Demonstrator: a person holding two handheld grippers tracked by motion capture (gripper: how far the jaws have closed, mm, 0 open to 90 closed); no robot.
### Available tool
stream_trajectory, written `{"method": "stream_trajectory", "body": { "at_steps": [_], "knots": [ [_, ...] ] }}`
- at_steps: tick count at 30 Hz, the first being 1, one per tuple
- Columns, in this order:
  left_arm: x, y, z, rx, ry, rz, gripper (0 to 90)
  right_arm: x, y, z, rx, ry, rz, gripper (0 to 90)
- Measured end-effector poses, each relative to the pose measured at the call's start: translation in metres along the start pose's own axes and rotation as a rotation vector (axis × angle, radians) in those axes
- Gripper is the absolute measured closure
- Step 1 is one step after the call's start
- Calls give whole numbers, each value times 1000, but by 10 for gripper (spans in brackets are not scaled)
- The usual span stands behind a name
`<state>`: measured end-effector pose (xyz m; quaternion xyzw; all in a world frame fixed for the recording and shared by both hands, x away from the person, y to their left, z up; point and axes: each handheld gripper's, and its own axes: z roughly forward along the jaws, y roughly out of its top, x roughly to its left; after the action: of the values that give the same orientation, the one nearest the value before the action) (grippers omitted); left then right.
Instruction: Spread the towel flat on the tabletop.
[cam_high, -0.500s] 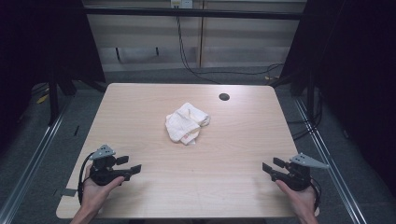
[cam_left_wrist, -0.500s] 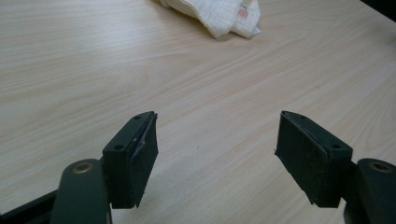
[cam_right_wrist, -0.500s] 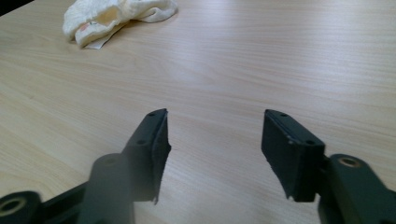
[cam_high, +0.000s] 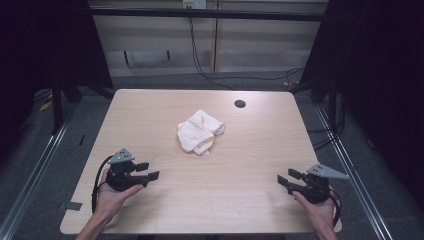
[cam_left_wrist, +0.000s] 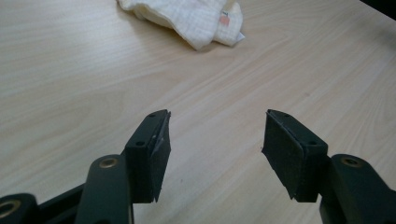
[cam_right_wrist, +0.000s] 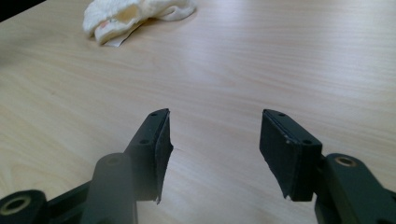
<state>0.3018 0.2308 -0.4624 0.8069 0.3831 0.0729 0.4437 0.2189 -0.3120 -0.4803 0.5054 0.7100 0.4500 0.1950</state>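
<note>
A crumpled white cloth (cam_high: 200, 131) with a small pink tag lies near the middle of the light wooden table (cam_high: 225, 195). My left gripper (cam_high: 150, 170) rests low at the front left, open, its jaws aimed toward the cloth and well short of it. At the front right my right gripper (cam_high: 283, 179) is open too, pointing left and inward. In the left gripper view the cloth (cam_left_wrist: 196, 16) sits far ahead of the empty left gripper (cam_left_wrist: 215, 135). The right gripper view has the cloth (cam_right_wrist: 135, 14) at the upper left, beyond the empty right gripper (cam_right_wrist: 215, 133).
A round black cable hole (cam_high: 240, 104) sits near the table's far edge. Metal floor rails run along both sides of the table, and cables hang down the wall behind it. Bare tabletop lies between the grippers and the cloth.
</note>
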Motion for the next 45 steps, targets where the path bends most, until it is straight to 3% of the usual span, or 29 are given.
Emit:
{"method": "stream_trajectory", "body": {
  "at_steps": [4, 7, 8, 10, 12, 16, 18, 20, 22, 24, 27, 30, 31, 35, 38, 39, 45],
  "knots": [
    [6, 8, 7, 8, -19, -1, 431, 8, -4, 1, 35, 28, -10, 422],
    [7, 15, 12, 25, -59, -16, 425, 11, -2, -2, 28, 39, -18, 387],
    [5, 18, 12, 16, -54, 8, 425, 11, -2, -2, 28, 39, -18, 387],
    [5, 28, 13, -2, -71, 8, 424, 10, -1, -4, 9, 36, -6, 396],
    [6, 37, 17, -5, -63, 17, 424, 10, -1, -5, -12, 37, 5, 400],
    [11, 50, 33, 0, -78, -15, 428, 9, -3, 0, 11, 51, 7, 376],
    [10, 57, 38, 2, -78, 16, 448, 10, -2, 0, 8, 52, 1, 368],
    [11, 62, 43, -4, -107, 29, 470, 9, -1, 1, 10, 56, -1, 355],
    [12, 67, 49, -6, -100, 31, 474, 10, -2, 2, 24, 56, -21, 354],
    [11, 74, 56, 12, -88, 54, 474, 10, -2, 1, 15, 62, -16, 354],
    [11, 83, 66, 13, -97, 57, 482, 9, -2, 2, 19, 70, -12, 352],
    [16, 92, 78, 13, -90, 30, 461, 10, -1, 3, 33, 78, -8, 349],
    [18, 95, 81, 19, -90, 19, 471, 9, -1, 5, 44, 103, -11, 350],
    [24, 106, 95, 45, -73, 23, 486, 8, -1, 7, 55, 103, -15, 345],
    [26, 110, 104, 80, -88, 34, 572, 8, -1, 7, 58, 104, -19, 338],
    [26, 110, 108, 94, -72, 43, 582, 9, -1, 7, 61, 108, -25, 337],
    [26, 113, 129, 120, -61, 63, 550, 7, -2, 4, 62, 110, -21, 330]
  ]
}}
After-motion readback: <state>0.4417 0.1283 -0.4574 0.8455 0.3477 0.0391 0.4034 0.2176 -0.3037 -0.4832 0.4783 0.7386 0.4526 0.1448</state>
